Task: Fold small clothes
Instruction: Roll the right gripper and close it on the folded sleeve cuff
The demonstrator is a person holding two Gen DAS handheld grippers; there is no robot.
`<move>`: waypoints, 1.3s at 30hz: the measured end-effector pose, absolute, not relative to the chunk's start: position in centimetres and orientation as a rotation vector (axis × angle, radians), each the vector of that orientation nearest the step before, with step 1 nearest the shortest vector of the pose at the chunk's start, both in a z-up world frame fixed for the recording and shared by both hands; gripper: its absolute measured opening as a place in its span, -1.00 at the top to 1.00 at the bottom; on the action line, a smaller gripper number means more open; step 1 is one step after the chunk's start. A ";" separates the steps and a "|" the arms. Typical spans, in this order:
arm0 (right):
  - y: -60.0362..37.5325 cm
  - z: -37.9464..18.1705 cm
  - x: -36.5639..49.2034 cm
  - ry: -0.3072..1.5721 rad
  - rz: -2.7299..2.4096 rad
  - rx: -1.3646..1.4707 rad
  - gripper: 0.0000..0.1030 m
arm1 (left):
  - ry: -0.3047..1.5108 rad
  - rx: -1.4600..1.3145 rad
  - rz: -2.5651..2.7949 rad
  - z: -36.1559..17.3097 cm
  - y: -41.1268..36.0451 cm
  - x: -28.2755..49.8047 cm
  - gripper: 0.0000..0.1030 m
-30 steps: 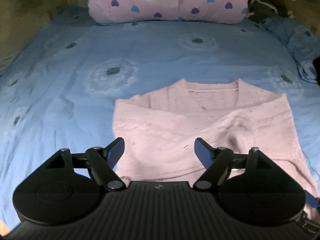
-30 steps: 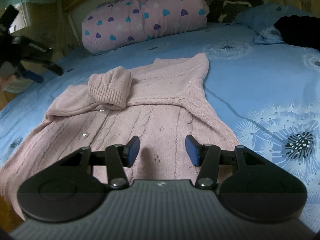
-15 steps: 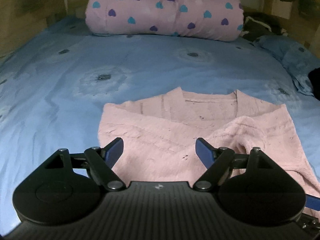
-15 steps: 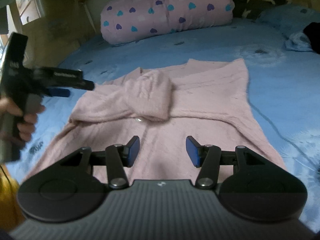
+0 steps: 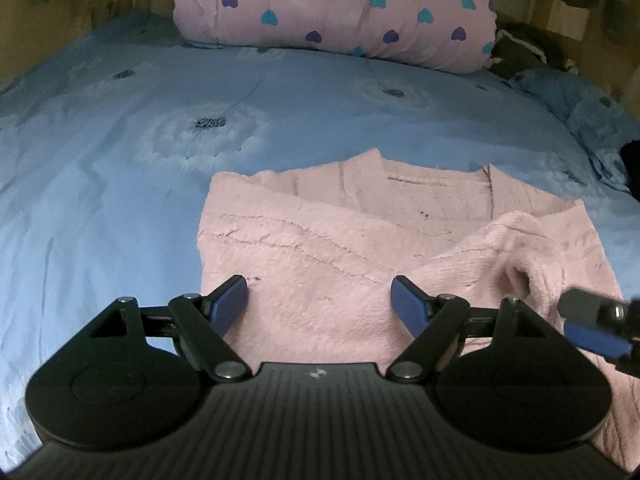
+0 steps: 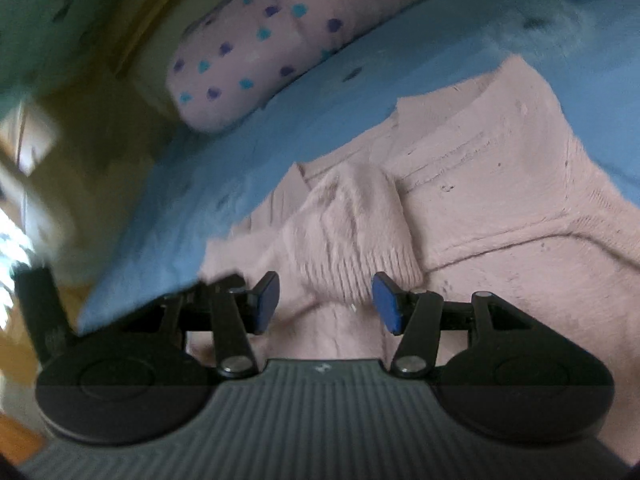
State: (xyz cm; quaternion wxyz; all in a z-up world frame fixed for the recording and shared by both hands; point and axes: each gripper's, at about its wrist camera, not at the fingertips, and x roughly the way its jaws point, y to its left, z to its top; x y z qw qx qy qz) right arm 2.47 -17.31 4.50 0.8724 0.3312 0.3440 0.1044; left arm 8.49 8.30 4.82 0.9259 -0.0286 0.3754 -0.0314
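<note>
Now the left gripper (image 5: 318, 300) has come lower over the pink cardigan (image 5: 328, 264), and the right gripper (image 6: 325, 302) has swung toward its folded sleeve (image 6: 352, 220); both stand apart, empty, so another fold seems next.

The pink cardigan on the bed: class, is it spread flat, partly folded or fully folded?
Partly folded. One sleeve of the pink cardigan lies across the chest with its ribbed cuff on top; the body lies flat on the blue bedsheet.

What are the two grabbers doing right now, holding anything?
Left gripper: open, empty, over the pink cardigan.
Right gripper: open, empty, near the folded sleeve.
</note>
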 end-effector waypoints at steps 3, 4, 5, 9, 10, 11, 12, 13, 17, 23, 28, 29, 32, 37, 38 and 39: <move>-17.8 4.1 3.7 0.723 0.181 0.788 -0.07 | 0.779 -0.075 -0.062 4.7 8.3 8.6 -0.61; -17.9 4.0 4.1 0.727 0.163 0.801 -0.07 | 0.779 -0.076 -0.061 4.7 8.3 8.6 -0.61; -18.0 3.9 4.2 0.728 0.152 0.806 -0.07 | 0.779 -0.076 -0.059 4.7 8.3 8.6 -0.61; -17.9 4.0 3.3 0.754 0.106 0.815 -0.07 | 0.777 -0.076 -0.055 4.7 8.3 8.6 -0.61; -17.9 4.1 2.7 0.754 0.098 0.806 -0.07 | 0.776 -0.077 -0.055 4.8 8.3 8.6 -0.61; -17.9 4.1 2.2 0.752 0.092 0.803 -0.07 | 0.776 -0.079 -0.053 4.8 8.3 8.6 -0.61; -18.1 3.9 1.5 0.744 0.088 0.813 -0.07 | 0.777 -0.082 -0.051 4.8 8.3 8.6 -0.61; -18.2 3.7 1.2 0.740 0.092 0.838 -0.07 | 0.777 -0.083 -0.051 4.8 8.4 8.5 -0.61; -18.9 2.2 1.6 0.759 0.110 0.983 -0.07 | 0.773 -0.077 -0.052 4.8 8.3 8.5 -0.61; -18.9 1.7 3.5 0.719 0.062 1.042 -0.07 | 0.772 -0.086 -0.051 4.8 8.3 8.5 -0.61; -19.4 1.6 4.8 0.670 0.043 1.052 -0.02 | 0.773 -0.084 -0.051 4.8 8.3 8.5 -0.61; -19.4 1.7 5.1 0.668 0.042 1.039 0.21 | 0.773 -0.084 -0.051 4.8 8.3 8.5 -0.61; -19.6 2.5 6.0 0.670 0.075 0.931 0.76 | 0.770 -0.086 -0.052 4.8 8.4 8.5 -0.61; -21.4 6.1 6.0 0.618 0.131 0.767 0.83 | 0.767 -0.094 -0.052 4.9 8.6 8.6 -0.61; -21.9 7.0 5.9 0.603 0.130 0.727 0.83 | 0.767 -0.094 -0.053 4.9 8.6 8.6 -0.61; -22.3 7.6 5.9 0.594 0.125 0.698 0.83 | 0.768 -0.093 -0.052 4.9 8.6 8.6 -0.61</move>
